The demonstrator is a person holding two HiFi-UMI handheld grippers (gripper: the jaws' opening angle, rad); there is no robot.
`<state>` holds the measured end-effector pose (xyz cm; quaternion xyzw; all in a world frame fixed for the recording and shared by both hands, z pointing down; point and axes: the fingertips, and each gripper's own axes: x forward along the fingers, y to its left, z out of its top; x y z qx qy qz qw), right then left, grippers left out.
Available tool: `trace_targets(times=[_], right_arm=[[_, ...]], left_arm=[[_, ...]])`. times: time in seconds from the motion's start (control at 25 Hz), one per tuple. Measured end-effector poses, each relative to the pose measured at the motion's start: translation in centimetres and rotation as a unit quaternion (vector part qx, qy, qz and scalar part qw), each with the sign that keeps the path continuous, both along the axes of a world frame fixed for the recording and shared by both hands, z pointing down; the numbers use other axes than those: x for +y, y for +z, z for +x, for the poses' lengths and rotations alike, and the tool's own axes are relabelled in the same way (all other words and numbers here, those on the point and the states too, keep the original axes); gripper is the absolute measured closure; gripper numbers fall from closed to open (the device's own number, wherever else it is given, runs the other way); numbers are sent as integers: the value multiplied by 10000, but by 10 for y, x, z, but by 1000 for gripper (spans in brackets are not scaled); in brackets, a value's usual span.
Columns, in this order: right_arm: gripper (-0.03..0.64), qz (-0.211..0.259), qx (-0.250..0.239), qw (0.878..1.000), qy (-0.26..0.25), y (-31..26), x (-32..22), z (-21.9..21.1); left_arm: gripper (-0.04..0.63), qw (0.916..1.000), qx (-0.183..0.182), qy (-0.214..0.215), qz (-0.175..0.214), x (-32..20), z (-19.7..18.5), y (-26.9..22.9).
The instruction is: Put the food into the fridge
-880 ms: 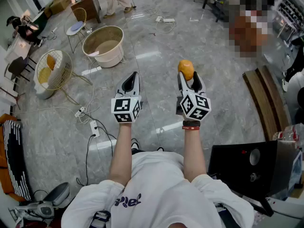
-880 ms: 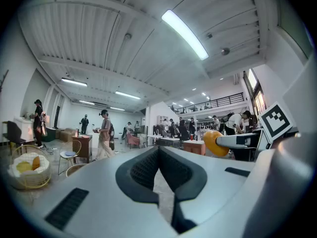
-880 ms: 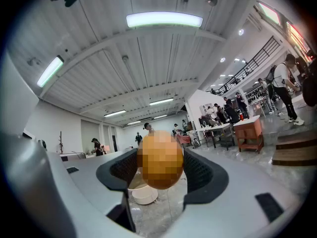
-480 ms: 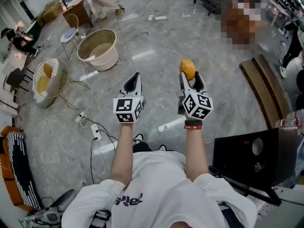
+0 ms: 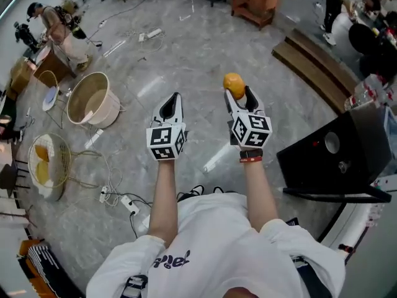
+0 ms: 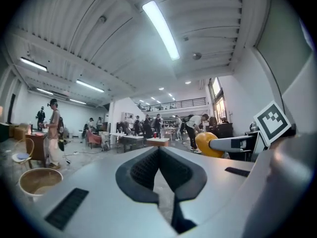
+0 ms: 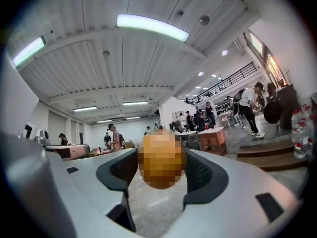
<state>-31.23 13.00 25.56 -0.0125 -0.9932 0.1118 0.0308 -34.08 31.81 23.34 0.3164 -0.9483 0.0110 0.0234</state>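
The person stands on the grey stone floor (image 5: 198, 48) with both arms held out in front, one tool in each hand. The right hand-held gripper (image 5: 238, 97) pinches an orange (image 5: 233, 83) between its two dark pads, which stand wide apart around it and press on either side. The orange sits at the very tip of the jaws, up in the air above the floor and resting on nothing else. In the right gripper view a mosaic patch covers it, so I cannot make out its skin.

The left hand-held gripper (image 5: 173, 100) is just beside the right one, at about the same height. Its jaws are pressed together, with nothing between them.

Off to the person's right a black cabinet (image 5: 335, 157) stands close by, its front tilted towards them. Beyond it a low wooden bench (image 5: 310, 54) runs across the floor. On the left side are a cream tub (image 5: 93, 103) and, nearer, a wire basket (image 5: 43, 166) with yellow things in it. A power strip (image 5: 127, 203) and loose cables lie near the person's feet.
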Motion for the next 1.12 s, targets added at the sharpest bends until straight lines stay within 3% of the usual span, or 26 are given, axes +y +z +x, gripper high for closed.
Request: trace_targets(times=[0.24, 0.56, 0.8, 1.12], right_arm=[[314, -3, -35, 9976, 687, -1, -33, 13], [313, 43, -7, 9879, 1550, 15, -52, 32], [313, 17, -35, 9732, 2299, 26, -70, 66], [313, -21, 76, 9452, 3263, 49, -80, 126]], left_arm=[[577, 9971, 74, 754, 34, -45, -9, 4], [577, 9854, 160, 1692, 68, -83, -19, 25], [575, 9695, 202, 2441, 57, -116, -9, 40], [576, 9386, 298, 3438, -9, -152, 28, 64]])
